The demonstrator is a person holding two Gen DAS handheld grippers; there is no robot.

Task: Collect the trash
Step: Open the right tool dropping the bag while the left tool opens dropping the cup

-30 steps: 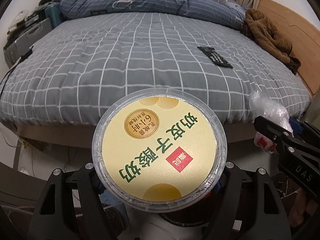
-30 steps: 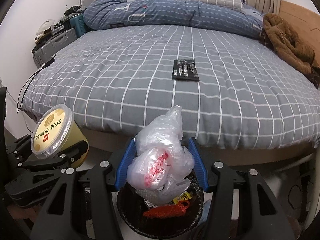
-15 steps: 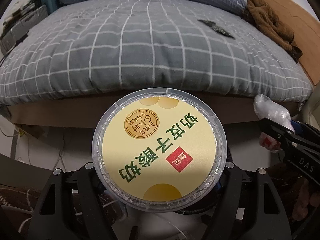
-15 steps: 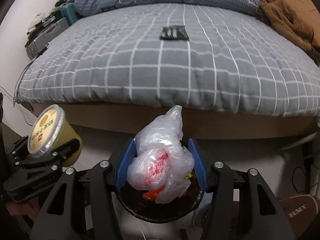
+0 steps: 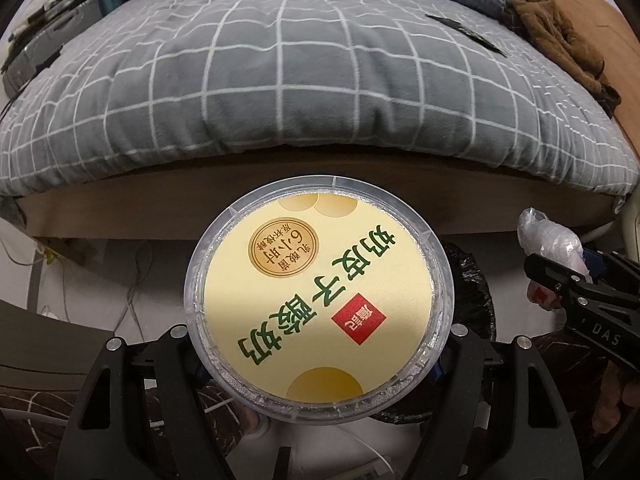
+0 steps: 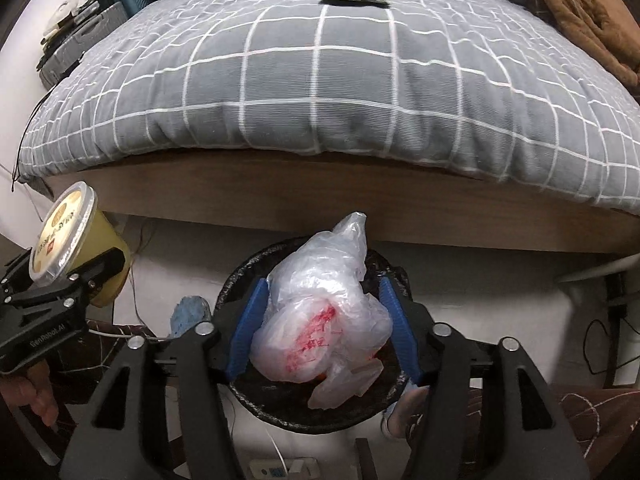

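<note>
Left tongs (image 5: pixel 320 344) clench the yogurt cup (image 5: pixel 318 294). Right tongs (image 6: pixel 322 328) are opening around the plastic bag (image 6: pixel 320 320), over the black bin (image 6: pixel 288 412).

Yogurt tub (image 5: pixel 318 296): clear glossy plastic lid over matt printed yellow label; crinkled silvery foil at rim. Crumpled bag (image 6: pixel 320 312): thin translucent plastic film, shiny, red print. Bin liner (image 6: pixel 248 396): black wrinkled plastic, glossy. Bedcover (image 6: pixel 320 88): soft matt grey cloth. Bed frame (image 6: pixel 360 200): smooth brown wood. Gripper pads (image 6: pixel 248 324): matt blue plastic.
</note>
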